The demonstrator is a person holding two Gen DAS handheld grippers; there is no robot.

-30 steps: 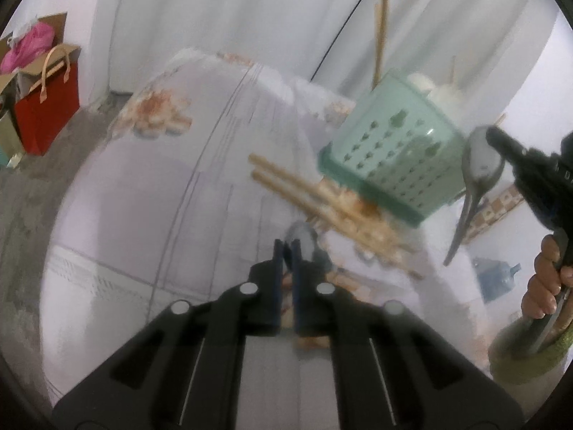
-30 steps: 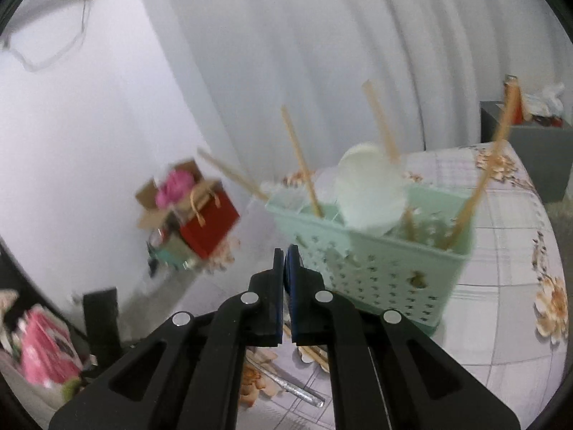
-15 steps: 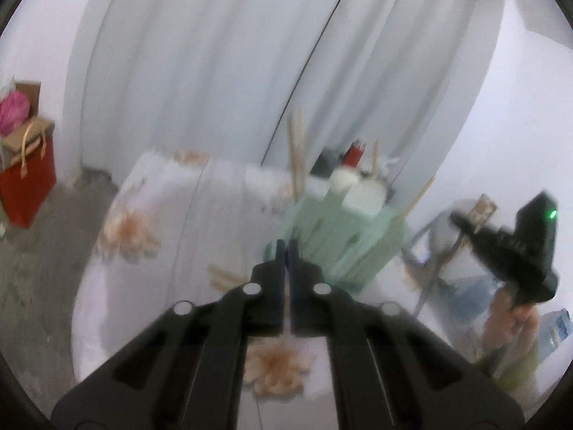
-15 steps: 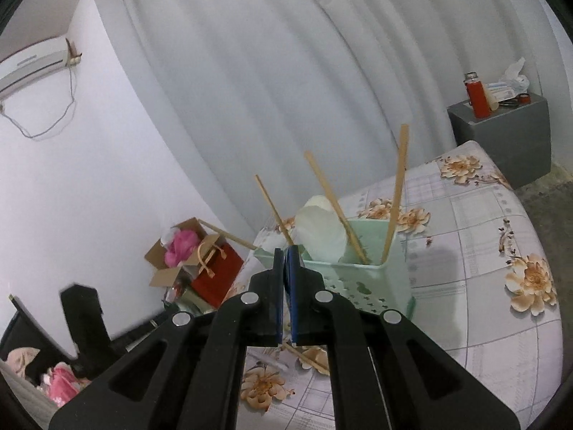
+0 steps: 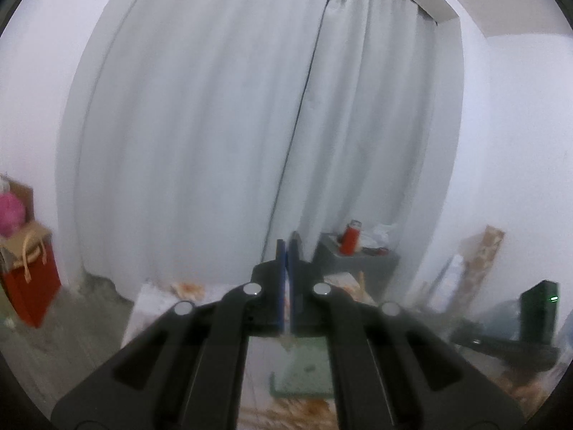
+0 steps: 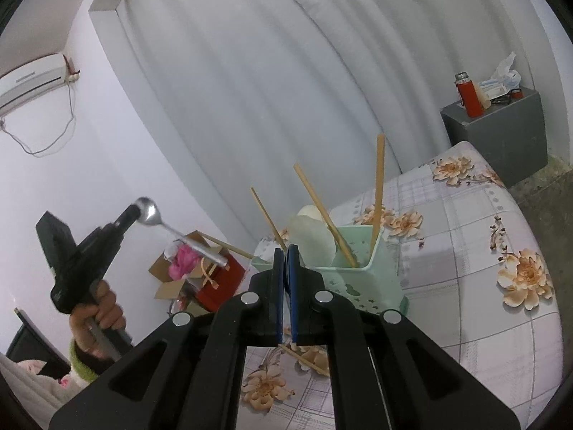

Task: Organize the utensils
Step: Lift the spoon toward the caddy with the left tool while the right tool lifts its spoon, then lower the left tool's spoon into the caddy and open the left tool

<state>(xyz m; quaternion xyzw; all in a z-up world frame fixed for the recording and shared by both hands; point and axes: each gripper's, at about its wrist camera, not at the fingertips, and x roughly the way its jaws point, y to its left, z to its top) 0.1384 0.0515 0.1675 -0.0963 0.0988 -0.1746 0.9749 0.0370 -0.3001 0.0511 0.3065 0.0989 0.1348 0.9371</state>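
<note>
Left gripper (image 6: 138,211): my jaws are clamped on the metal spoon (image 6: 168,227), held up at far left.
Right gripper (image 6: 285,261): closed, holding nothing.
Basket (image 6: 358,279): mint, on the floral tablecloth (image 6: 483,286), chopsticks (image 6: 378,186) standing in it.

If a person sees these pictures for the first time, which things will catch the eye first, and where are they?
In the right wrist view, the left gripper at the left holds a metal spoon by its bowl, raised in the air. In the middle, a mint green basket stands on the flowered tablecloth with wooden chopsticks sticking up from it. The right gripper, shut, fills the foreground.
</note>
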